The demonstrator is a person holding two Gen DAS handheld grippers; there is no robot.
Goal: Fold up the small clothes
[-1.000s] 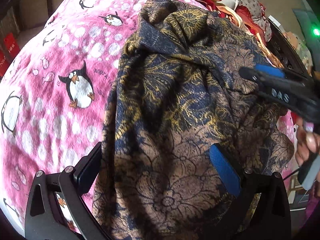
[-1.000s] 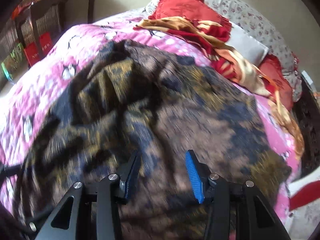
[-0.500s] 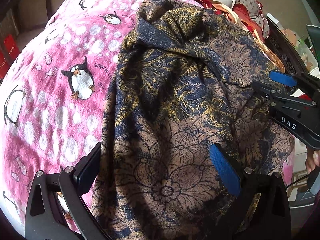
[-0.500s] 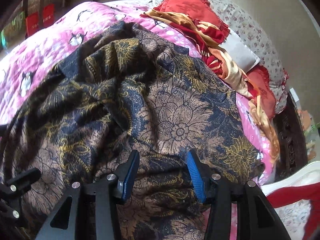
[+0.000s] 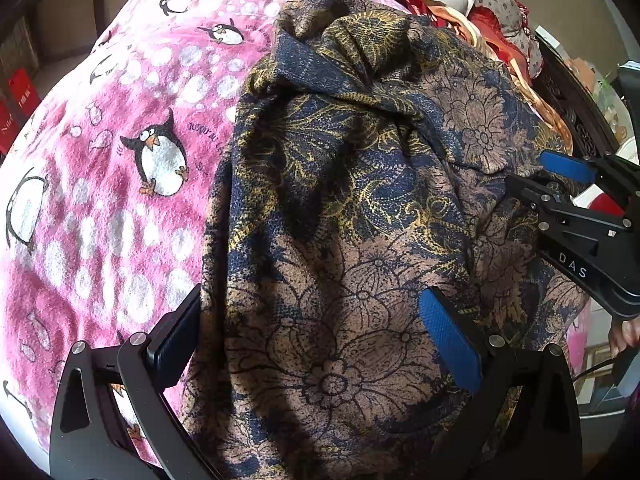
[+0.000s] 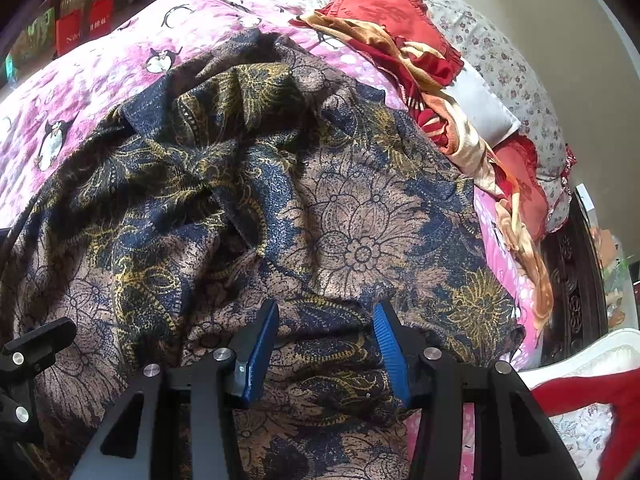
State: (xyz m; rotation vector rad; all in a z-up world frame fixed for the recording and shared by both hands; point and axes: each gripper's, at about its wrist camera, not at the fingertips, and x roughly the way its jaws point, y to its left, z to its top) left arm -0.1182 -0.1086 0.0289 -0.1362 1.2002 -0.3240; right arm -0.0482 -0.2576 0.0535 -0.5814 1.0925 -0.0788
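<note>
A rumpled floral garment (image 5: 352, 208) lay on the pink blanket (image 5: 120, 184), whose left side was bare. The left gripper (image 5: 316, 344) gaped wide over its near edge; the right gripper (image 6: 326, 344) stood half-open, cloth between, not pinched.

right tongs (image 5: 532, 178) shifted rightward across garment (image 5: 360, 220), blur gone
</note>
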